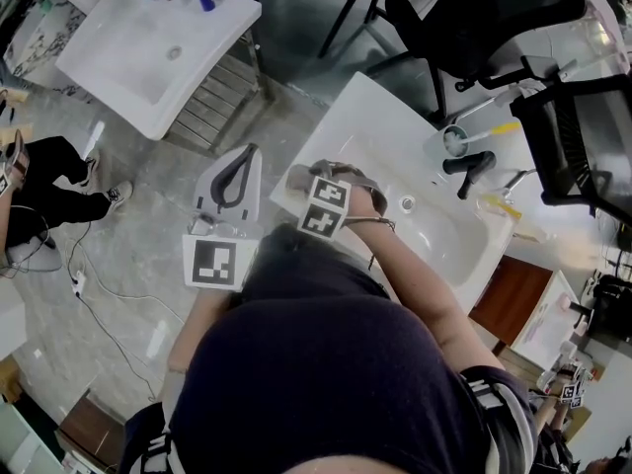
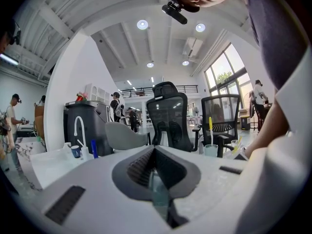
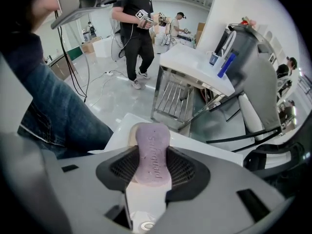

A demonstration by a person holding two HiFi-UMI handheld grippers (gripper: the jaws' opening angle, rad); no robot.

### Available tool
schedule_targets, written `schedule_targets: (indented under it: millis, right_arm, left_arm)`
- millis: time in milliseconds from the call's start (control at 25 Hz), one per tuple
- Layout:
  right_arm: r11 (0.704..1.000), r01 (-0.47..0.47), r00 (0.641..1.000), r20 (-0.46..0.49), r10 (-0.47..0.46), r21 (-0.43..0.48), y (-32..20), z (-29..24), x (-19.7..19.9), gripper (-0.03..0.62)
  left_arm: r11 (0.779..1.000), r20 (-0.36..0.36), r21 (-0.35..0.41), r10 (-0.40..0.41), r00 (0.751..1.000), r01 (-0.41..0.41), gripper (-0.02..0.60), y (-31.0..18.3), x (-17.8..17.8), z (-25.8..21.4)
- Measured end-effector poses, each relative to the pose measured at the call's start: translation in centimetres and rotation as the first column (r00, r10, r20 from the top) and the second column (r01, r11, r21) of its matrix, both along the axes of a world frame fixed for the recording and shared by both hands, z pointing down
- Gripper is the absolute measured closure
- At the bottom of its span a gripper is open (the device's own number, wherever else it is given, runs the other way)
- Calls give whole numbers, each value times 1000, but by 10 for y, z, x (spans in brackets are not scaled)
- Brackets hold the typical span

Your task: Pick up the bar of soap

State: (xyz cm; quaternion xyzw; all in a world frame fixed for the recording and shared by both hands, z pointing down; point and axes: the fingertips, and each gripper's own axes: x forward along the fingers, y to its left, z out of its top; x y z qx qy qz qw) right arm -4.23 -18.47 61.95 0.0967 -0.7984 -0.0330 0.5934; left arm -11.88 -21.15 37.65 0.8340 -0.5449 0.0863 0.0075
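While pinched between the ribbed pads, bar of soap [image 3: 152, 152]: lilac, lying lengthwise along the jaws, far end poking past the tips over a corner of the white sink [image 3: 204, 143].
Right gripper [image 3: 153, 172]: clenched on the soap from both sides, pads flat against its long edges.
Left gripper [image 2: 155, 169]: clamped together on nothing, aimed off across the room, idle just beside the sink's near corner.
Step in hand: grasp made, lift due; unable to tell whether already clear of the surface below.
Next move: by this reading, a straight rise with a steady squeeze; slick rounded bar, apt to squirt forward out of the pads.
Pale piece [image 3: 129, 134]: just under the soap's far end, possibly a dish; best cleared upward before any sideways travel.
Sink rim [image 1: 326, 121]: right beneath the jaws, nothing to catch on a vertical pull.
Denim leg [image 3: 53, 111]: close on the left of the right gripper view, limiting a swing that way.
Tap [image 1: 472, 169] and cup [image 1: 454, 141]: across the basin, well apart from the soap, no hindrance.
Open room: plenty above; farther off, metal rack [image 3: 170, 99] under a second sink [image 3: 195, 65], floor [image 3: 122, 89] between.
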Motion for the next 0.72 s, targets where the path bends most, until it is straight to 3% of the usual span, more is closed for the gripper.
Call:
schedule_targets:
  millis: [400, 720]
  right_arm:
    - [988, -109, 985, 144, 93, 112, -12, -57, 0, 404]
    - [940, -238, 947, 275, 168, 245, -26, -123, 10, 404]
  left_arm:
    - [999, 2, 12, 33, 999, -33, 586, -2, 9, -3]
    - [995, -14, 48, 84, 996, -84, 586, -6, 23, -17]
